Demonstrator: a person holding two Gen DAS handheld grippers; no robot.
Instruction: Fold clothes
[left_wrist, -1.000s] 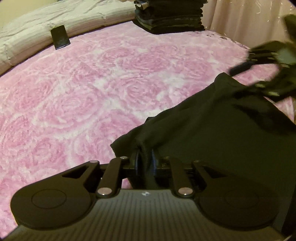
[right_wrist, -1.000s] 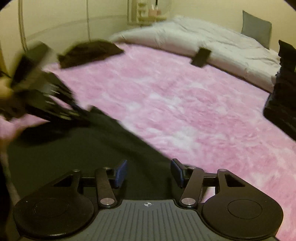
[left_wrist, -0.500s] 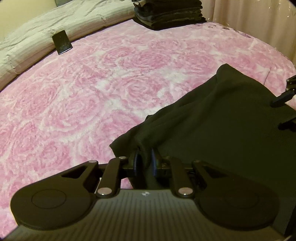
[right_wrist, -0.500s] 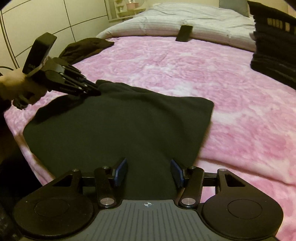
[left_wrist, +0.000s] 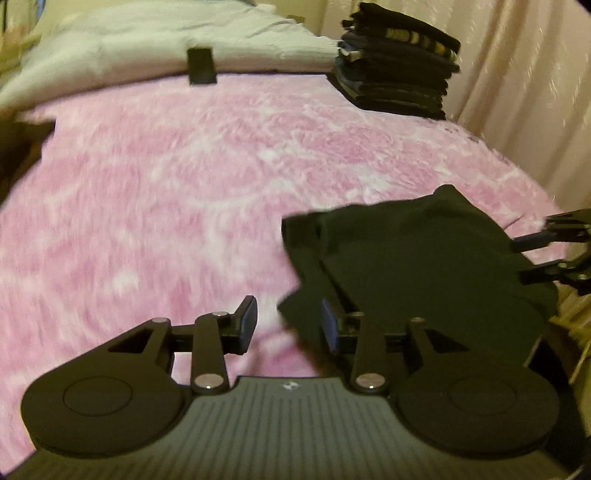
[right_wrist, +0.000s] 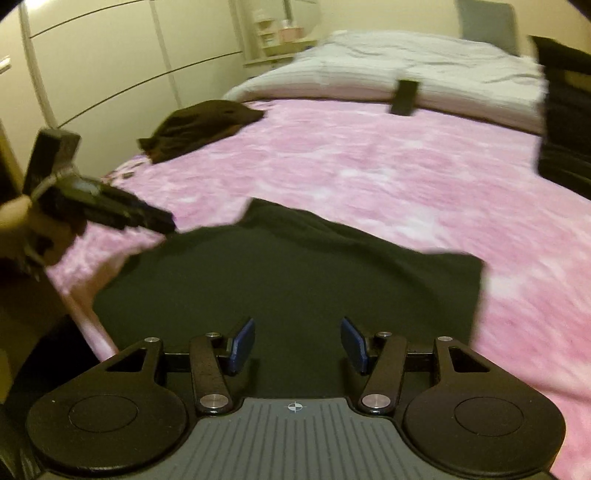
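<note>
A bed covered by a fluffy pink rose-patterned blanket (left_wrist: 184, 206) fills both views, with a pale grey-white quilted duvet (right_wrist: 406, 70) bunched along its far end. The flat, folded black fabric garment (right_wrist: 295, 280) lies on the blanket at the near edge of the bed. A tall stack of folded dark clothes (left_wrist: 399, 62) stands in the far corner by the cream curtain (left_wrist: 524, 74). A crumpled dark brown cloth (right_wrist: 203, 125) lies at the far left side of the bed. A small black rectangular device (left_wrist: 201, 66) leans on the duvet.

The left tool (left_wrist: 288, 325) has just been opening; its jaws stand apart, empty, at the garment's left edge. The right tool (right_wrist: 297, 345) hovers over the garment with jaws wide, holding nothing.
</note>
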